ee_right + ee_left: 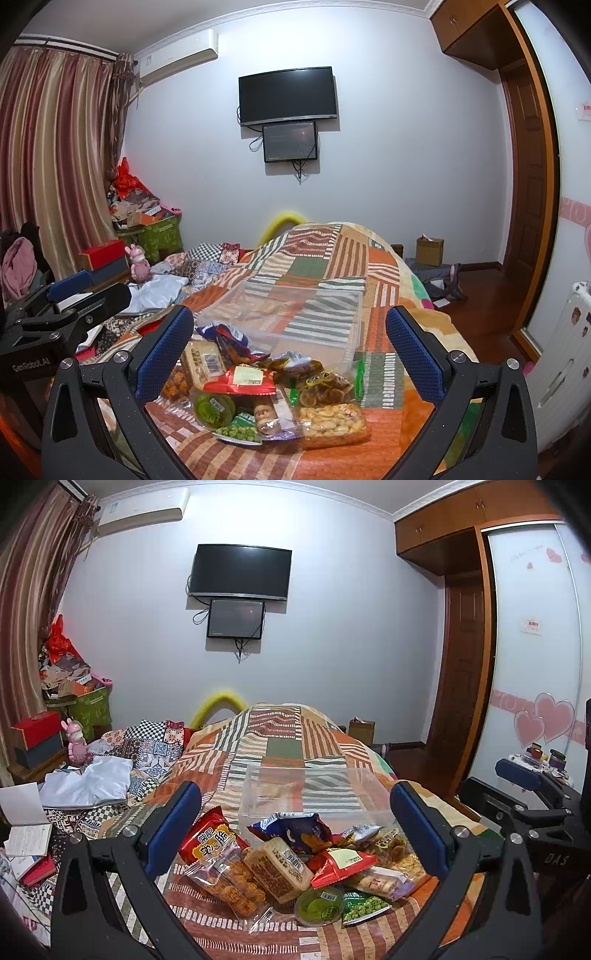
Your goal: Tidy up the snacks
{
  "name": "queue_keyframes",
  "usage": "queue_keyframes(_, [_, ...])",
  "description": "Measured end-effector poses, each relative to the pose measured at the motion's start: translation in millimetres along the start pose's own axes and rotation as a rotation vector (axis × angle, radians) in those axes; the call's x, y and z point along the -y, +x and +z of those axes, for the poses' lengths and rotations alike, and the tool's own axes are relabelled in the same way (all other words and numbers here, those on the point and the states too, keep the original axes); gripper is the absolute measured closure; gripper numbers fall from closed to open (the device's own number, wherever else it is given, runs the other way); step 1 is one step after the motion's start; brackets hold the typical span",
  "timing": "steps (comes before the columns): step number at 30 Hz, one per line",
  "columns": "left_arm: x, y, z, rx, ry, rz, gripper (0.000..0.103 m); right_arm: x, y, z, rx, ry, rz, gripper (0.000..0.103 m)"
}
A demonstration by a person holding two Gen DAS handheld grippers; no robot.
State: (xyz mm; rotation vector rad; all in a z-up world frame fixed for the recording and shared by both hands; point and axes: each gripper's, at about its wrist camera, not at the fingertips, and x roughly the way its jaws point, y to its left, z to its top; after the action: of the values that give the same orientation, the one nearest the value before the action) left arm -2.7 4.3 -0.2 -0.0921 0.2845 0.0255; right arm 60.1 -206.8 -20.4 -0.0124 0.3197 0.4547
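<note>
Lying flat, clear bin (314, 794), long axis crosswise

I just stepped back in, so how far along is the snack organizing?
Nothing looks done: the clear plastic bin on the bed appears empty. Nothing is in hand either; the left gripper and right gripper are open and hold nothing. The whole snack pile sits loose on the quilt in front of the bin.

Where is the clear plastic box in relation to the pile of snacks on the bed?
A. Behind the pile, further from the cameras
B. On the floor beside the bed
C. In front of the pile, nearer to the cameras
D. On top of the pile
A: the box sits on the bed beyond the snacks, holding none of them.
</note>
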Motion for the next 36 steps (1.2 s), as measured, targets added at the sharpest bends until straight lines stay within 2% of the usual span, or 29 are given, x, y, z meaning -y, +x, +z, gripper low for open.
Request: queue_keyframes(36, [0.8, -3.4, -2.4, 0.006, 0.004, -0.011, 0.0, -2.0, -8.0, 4.1, 0.018, 0.005, 0.009, 0.0])
